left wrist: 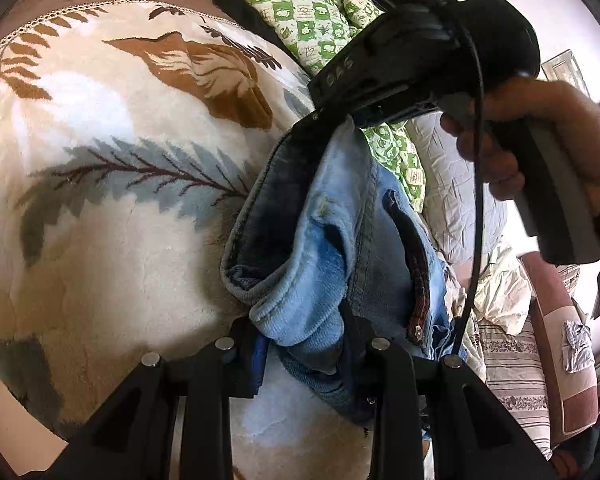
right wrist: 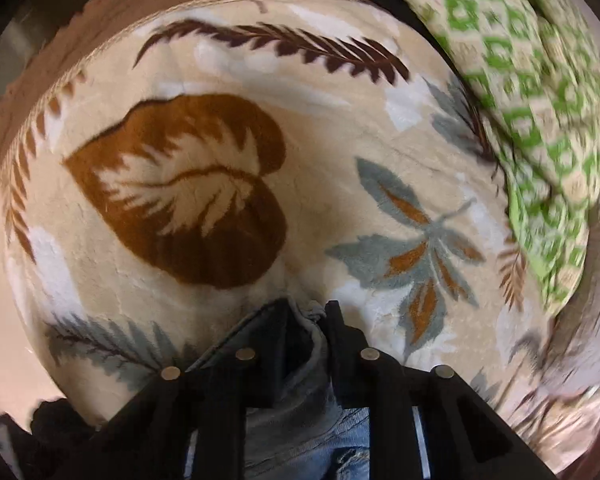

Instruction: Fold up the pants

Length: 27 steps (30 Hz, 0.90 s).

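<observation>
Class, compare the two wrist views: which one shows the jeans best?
The left wrist view. There the jeans hang bunched between the left gripper and right gripper, zipper visible. The right wrist view shows only a dark denim bunch between its fingers.

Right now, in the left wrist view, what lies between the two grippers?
In the left wrist view, only the jeans span from the left gripper up to the right gripper, held above the leaf-patterned blanket.

One pair of blue denim pants (left wrist: 332,240) is in view, along with two black grippers, the left gripper (left wrist: 304,344) and the right gripper (left wrist: 320,128). There is one leaf-patterned blanket (left wrist: 120,200), one green checked quilt (left wrist: 312,12) and one hand (left wrist: 540,140).
</observation>
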Each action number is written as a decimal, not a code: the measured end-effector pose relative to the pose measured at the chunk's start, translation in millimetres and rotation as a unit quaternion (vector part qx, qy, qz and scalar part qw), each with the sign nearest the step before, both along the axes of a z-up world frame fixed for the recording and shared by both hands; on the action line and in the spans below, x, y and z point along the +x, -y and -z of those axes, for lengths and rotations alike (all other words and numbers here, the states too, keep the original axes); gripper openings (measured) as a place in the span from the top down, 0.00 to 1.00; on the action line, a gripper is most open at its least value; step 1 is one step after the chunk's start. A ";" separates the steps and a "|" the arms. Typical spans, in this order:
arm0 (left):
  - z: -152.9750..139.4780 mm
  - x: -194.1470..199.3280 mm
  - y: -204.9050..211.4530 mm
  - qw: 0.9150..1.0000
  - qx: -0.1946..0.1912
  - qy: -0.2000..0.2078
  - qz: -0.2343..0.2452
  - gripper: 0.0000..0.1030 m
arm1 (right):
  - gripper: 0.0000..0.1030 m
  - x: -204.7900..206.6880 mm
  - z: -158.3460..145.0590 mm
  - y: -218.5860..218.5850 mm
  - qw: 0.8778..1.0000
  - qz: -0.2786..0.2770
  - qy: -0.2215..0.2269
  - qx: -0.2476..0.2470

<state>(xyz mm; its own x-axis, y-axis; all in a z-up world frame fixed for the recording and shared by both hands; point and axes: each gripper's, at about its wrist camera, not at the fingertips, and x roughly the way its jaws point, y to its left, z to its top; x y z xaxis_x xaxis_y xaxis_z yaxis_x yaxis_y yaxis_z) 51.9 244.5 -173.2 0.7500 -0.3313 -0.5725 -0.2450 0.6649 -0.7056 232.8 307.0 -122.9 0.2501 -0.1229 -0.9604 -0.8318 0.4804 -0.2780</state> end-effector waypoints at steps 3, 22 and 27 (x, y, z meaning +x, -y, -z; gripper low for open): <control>0.0 0.1 -0.5 1.000 0.002 0.000 0.001 0.70 | 0.84 -6.4 1.9 -2.7 1.000 -0.019 0.014 -0.009; -109.2 -23.7 99.1 0.967 0.230 0.099 0.041 0.75 | 0.86 -20.0 -142.2 137.0 0.973 0.020 0.019 0.228; -138.9 -22.6 151.8 0.950 0.279 0.112 0.080 0.75 | 0.88 -15.6 -174.8 231.1 0.950 0.063 0.029 0.304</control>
